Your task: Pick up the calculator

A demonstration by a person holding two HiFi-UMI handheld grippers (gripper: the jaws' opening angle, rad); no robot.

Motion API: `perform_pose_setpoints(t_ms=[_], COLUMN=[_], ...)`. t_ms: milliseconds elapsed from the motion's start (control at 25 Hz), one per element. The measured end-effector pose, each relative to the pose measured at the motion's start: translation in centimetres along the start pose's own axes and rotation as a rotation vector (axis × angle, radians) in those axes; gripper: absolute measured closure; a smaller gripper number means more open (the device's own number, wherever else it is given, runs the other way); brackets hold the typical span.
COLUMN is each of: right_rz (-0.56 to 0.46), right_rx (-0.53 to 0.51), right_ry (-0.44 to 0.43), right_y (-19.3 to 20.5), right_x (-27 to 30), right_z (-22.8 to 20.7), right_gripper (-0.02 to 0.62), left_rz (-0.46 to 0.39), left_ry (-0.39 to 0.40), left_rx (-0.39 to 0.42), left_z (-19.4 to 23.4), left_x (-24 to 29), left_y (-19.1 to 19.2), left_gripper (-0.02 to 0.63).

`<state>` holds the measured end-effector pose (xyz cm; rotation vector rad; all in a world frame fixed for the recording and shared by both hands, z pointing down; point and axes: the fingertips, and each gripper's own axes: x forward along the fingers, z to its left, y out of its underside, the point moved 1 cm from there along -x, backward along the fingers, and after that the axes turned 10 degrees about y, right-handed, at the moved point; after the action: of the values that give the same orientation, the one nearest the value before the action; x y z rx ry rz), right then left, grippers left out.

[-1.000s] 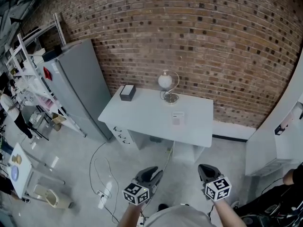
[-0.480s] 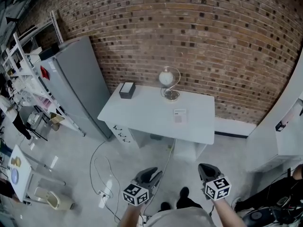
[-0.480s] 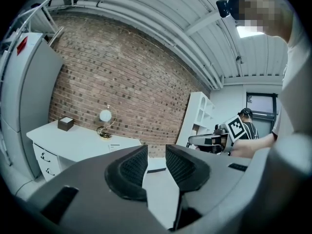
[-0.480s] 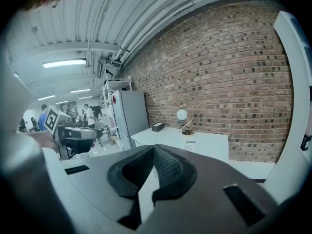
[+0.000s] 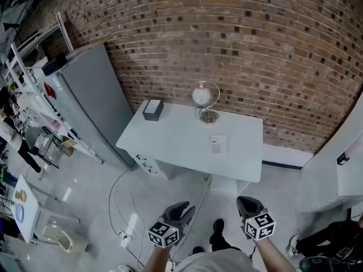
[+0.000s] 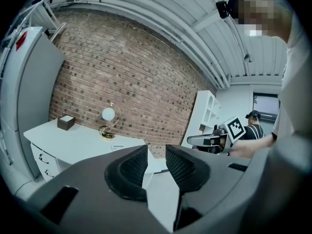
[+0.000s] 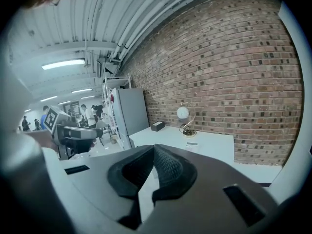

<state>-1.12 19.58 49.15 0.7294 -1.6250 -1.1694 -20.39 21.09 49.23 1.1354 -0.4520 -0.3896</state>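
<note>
The calculator (image 5: 218, 145), a small pale slab with a dark display, lies flat on the white table (image 5: 176, 140), right of its middle. It shows small and far ahead in the left gripper view (image 6: 118, 148) and in the right gripper view (image 7: 192, 144). My left gripper (image 5: 184, 207) is held over the floor, well short of the table; its jaws (image 6: 156, 152) stand apart with nothing between them. My right gripper (image 5: 244, 202) is beside it, also far from the table, with its jaw tips (image 7: 153, 150) touching and empty.
A globe lamp on a gold stand (image 5: 203, 98) and a small black box (image 5: 152, 110) stand at the table's back edge by the brick wall. A grey fridge (image 5: 91, 106) stands left of the table. Cables (image 5: 122, 208) trail over the floor. A white shelf unit (image 5: 346, 169) is at the right.
The table has drifted slightly lower and nearer in the head view as the person walks toward it; a foot now shows below. Both grippers keep their spot in the view.
</note>
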Motion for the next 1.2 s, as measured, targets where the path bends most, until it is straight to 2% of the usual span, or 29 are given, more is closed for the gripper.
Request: perform_pose_setpoints(t_ms=[440,760,1200], right_rz=[0.029,0.043,0.069], right_rx=[0.006,0.027,0.036], right_ry=[-0.041,-0.065,-0.081], right_y=[-2.6,-3.9,-4.1], right_x=[10.2,14.8,19.2], right_z=[-7.9,-13.4,-16.2], right_gripper=[0.583,0.583,0.583], left_rz=[0.022,0.047,0.082], left_ry=[-0.022,-0.060,-0.055], left_rx=[-0.004,0.002,-0.001], left_z=[7.1,9.7,13.8], left_x=[10.0,14.9,19.3], left_y=[-2.9,-4.9,-5.9], left_gripper=[0.476,0.476,0.469])
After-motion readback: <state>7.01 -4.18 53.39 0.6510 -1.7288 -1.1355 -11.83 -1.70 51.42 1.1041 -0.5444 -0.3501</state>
